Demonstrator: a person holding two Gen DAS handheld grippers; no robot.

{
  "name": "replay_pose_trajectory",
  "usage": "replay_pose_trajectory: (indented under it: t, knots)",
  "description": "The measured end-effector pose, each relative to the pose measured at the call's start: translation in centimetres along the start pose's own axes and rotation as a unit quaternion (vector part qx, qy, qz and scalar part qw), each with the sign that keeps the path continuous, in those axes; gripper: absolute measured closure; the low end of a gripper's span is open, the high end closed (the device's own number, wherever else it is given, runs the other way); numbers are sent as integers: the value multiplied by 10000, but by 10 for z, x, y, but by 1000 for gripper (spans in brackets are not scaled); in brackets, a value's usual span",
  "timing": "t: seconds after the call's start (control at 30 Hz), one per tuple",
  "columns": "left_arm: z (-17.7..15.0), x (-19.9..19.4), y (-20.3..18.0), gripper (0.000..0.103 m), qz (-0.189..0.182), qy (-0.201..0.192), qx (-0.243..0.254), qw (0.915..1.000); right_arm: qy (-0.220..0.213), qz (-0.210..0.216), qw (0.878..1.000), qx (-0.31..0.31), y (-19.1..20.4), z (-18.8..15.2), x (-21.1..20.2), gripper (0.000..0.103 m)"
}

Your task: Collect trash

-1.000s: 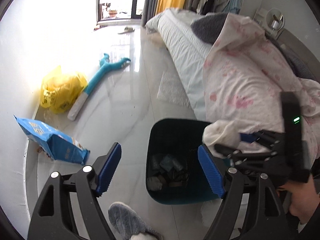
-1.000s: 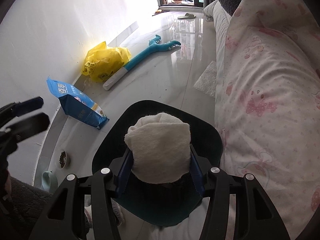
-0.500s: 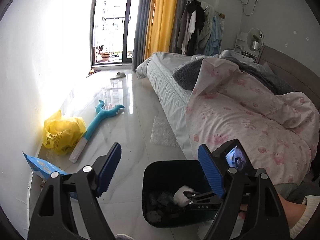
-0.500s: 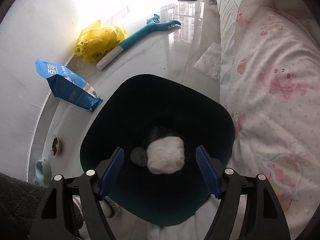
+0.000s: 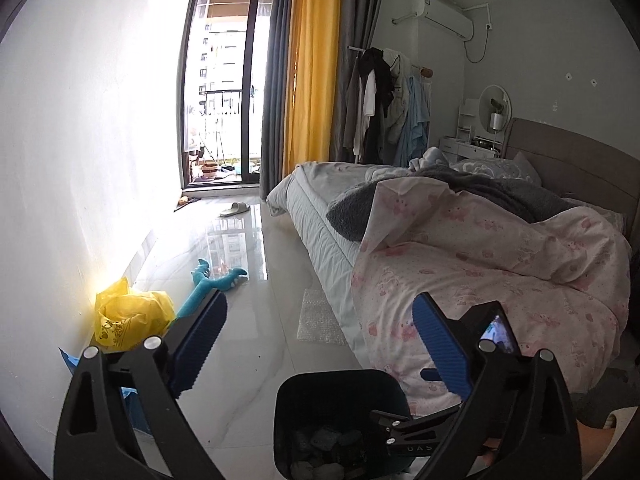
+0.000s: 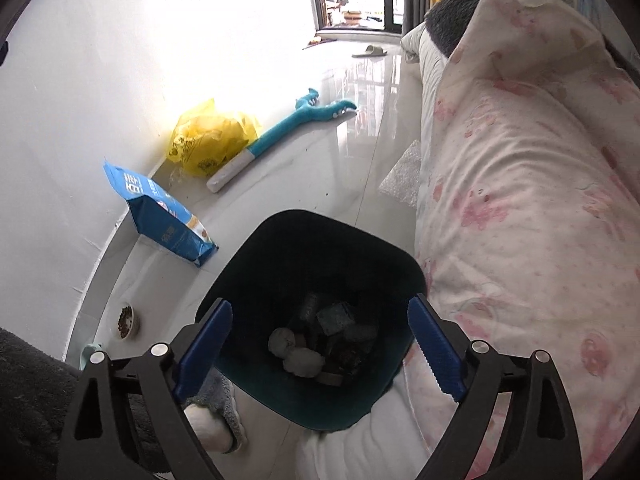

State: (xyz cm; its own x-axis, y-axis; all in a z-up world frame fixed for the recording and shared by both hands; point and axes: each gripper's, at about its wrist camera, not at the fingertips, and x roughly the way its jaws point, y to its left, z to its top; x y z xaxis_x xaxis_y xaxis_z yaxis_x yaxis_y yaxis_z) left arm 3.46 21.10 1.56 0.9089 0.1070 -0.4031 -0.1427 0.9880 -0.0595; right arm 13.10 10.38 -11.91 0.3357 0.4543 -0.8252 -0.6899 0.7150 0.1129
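Right gripper (image 6: 320, 344) hangs over the dark bin (image 6: 256, 384), jaws opening, nothing between them; white wads (image 6: 302, 361) lie below. Left gripper (image 5: 320, 344), also opening, probably empty.

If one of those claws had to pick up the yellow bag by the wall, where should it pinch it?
Probably the crumpled top of the yellow bag, coming from above. The plastic bunches into peaks there, thin enough for two fingers, while the body bulges wide and rests against the wall. The right gripper, its jaws opening with nothing between them, hangs over the bin.
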Motion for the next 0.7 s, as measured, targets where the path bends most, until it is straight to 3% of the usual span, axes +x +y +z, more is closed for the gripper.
replay_pose_trajectory:
  t: [0.3, 0.43, 0.63, 0.7]
  knots:
    - [-4, -29, -43, 4, 101, -173, 196, 9996, -1185, -404, 9919, 235, -38, -17, -102, 6]
    - [-2, -43, -62, 3, 288, -272, 307, 9987, -1788, -646, 9808, 426, -60, -33, -158, 3]
    - [0, -56, -86, 3, 109, -299, 250, 9992, -2426, -901, 9639, 634, -83, -65, -230, 3]
    - [-1, -54, -91, 3, 55, -248, 320, 9992, -2573, -1205, 9575, 507, -86, -76, -251, 3]
